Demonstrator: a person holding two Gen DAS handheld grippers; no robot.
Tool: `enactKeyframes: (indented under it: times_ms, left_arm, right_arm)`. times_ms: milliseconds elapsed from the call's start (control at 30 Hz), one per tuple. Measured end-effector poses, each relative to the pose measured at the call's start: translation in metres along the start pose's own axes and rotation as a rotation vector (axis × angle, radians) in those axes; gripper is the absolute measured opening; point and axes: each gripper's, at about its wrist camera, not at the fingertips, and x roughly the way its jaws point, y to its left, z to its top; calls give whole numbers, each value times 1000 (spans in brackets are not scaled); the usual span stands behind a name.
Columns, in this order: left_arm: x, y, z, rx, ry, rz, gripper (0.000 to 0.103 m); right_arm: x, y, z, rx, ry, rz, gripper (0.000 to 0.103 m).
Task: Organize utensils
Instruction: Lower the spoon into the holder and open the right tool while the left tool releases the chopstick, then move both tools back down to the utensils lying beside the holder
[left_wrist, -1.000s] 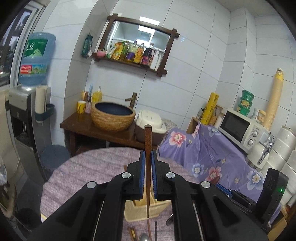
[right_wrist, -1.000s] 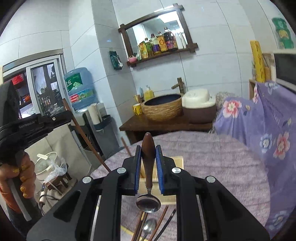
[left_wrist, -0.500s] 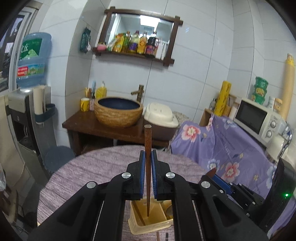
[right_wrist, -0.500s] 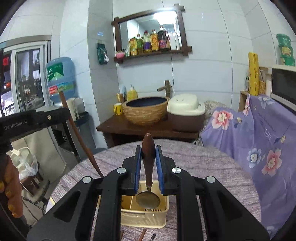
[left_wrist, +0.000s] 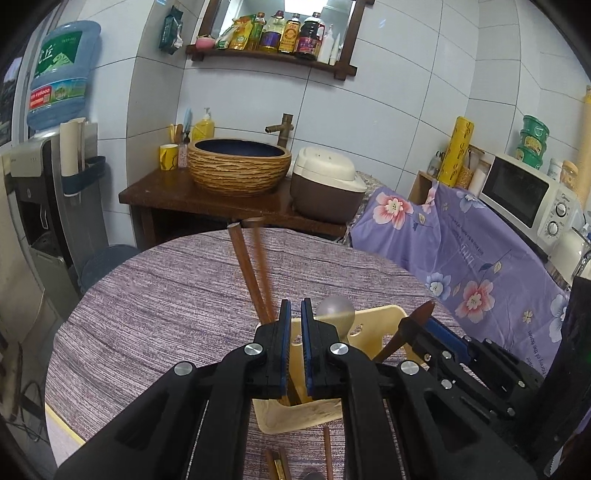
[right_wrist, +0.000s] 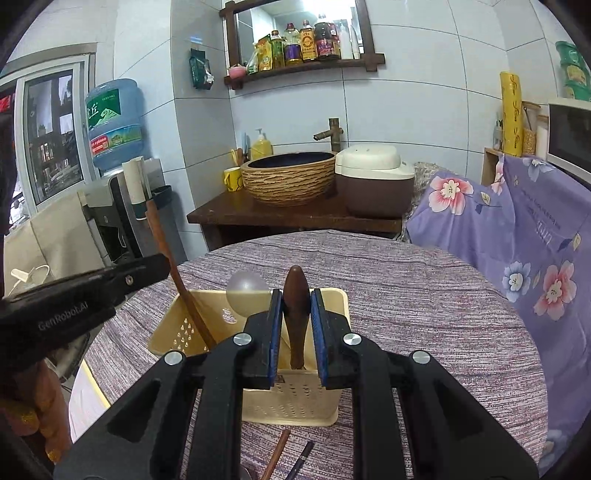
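Note:
A cream perforated utensil basket stands on the round purple-clothed table; it also shows in the left wrist view. My left gripper is slightly open over the basket with nothing between its pads. Two brown chopsticks lean out of the basket just left of it; one shows in the right wrist view. A metal spoon bowl sticks up from the basket. My right gripper is shut on a wooden-handled spoon held upright, its lower end down in the basket.
Loose chopsticks lie on the cloth in front of the basket. Behind the table stand a wooden counter with a woven basin and a rice cooker. A floral-covered surface with a microwave is to the right.
My left gripper has come down over the basket and let go of the chopstick, which now leans in the basket beside another. My right gripper has lowered its spoon into the basket.

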Motion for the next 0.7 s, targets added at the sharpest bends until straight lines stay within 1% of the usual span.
enactKeyframes:
  times_ms: [133, 200, 233, 267, 300, 333, 400, 467, 567, 667, 700]
  left_arm:
    - [-4, -1, 1, -3, -10, -3, 7]
    - [-10, -1, 2, -4, -25, -5, 7]
    - [-13, -2, 1, 1, -27, -9, 8]
    - [-16, -2, 0, 5, -27, -13, 10]
    - [-21, -3, -2, 11, -30, -15, 19]
    - [-28, -2, -6, 14, -38, -15, 36]
    - [-39, 1, -15, 7, -59, -3, 53]
    - [-46, 5, -26, 7, -60, 20, 54]
    - [-48, 14, -50, 6, -13, 68, 53]
    - [-42, 22, -78, -15, 63, 89, 50]
    - [-39, 23, -89, -19, 98, 86, 46]
  right_arm:
    - [-1, -2, 0, 12, 0, 14, 17]
    - [-5, -4, -1, 18, -10, 34, 19]
    - [-7, -4, -1, 22, -13, 33, 23]
    - [-10, -4, -1, 25, -19, 29, 30]
    - [-16, -4, -3, 30, -27, 26, 35]
    - [-21, -5, -4, 34, -33, 27, 43]
    - [-32, -4, -8, 34, -35, 13, 44]
    - [-42, 0, -18, 16, -12, -26, 44]
    - [-50, 5, -38, 0, 48, -69, 44]
    - [-50, 6, -66, 22, 122, -79, 44]
    - [-48, 6, -74, 32, 147, -82, 44]
